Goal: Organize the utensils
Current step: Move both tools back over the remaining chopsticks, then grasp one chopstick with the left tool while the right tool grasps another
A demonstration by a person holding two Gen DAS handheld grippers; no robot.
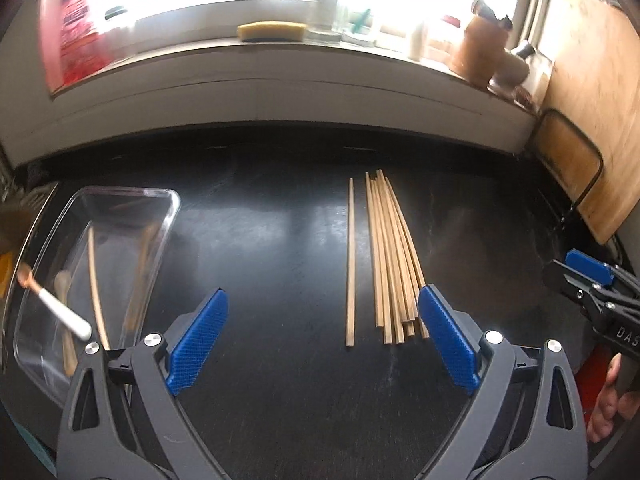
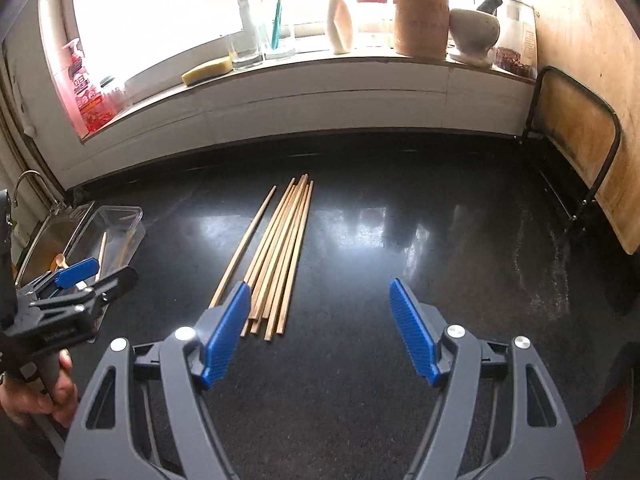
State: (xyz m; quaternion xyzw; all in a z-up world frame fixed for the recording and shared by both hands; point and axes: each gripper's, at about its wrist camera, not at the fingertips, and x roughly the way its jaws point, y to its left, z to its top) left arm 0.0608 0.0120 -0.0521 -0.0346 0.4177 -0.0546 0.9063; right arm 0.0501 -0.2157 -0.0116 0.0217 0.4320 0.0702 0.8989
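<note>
**Both grippers open above the counter, chopsticks lying loose**

The chopstick bundle point(image 1: 394, 264) is the landmark: it lies on the black counter point(image 1: 260, 240), thin ends toward the window sill point(image 2: 280, 68). One single chopstick point(image 1: 351, 264) lies just left of the bundle, apart from it and roughly parallel.

The left gripper point(image 1: 324, 344) hangs over the near ends of the bundle, its blue pads spread wide with nothing between them but bare counter and the single chopstick's end; the right-hand pad covers the bundle's near right corner in this view. Whether it touches any stick cannot be told.

The right gripper point(image 2: 320, 328) sits right of the bundle, jaws wide apart and empty; its left pad overlaps the bundle's near ends in view.

Well left of the bundle stands a clear tray point(image 1: 172, 208) holding a chopstick, a wooden spoon and a white-handled spoon point(image 1: 60, 308). Behind the bundle, on the sill, sit a sponge point(image 2: 207, 69) and a crock point(image 2: 420, 20).
</note>
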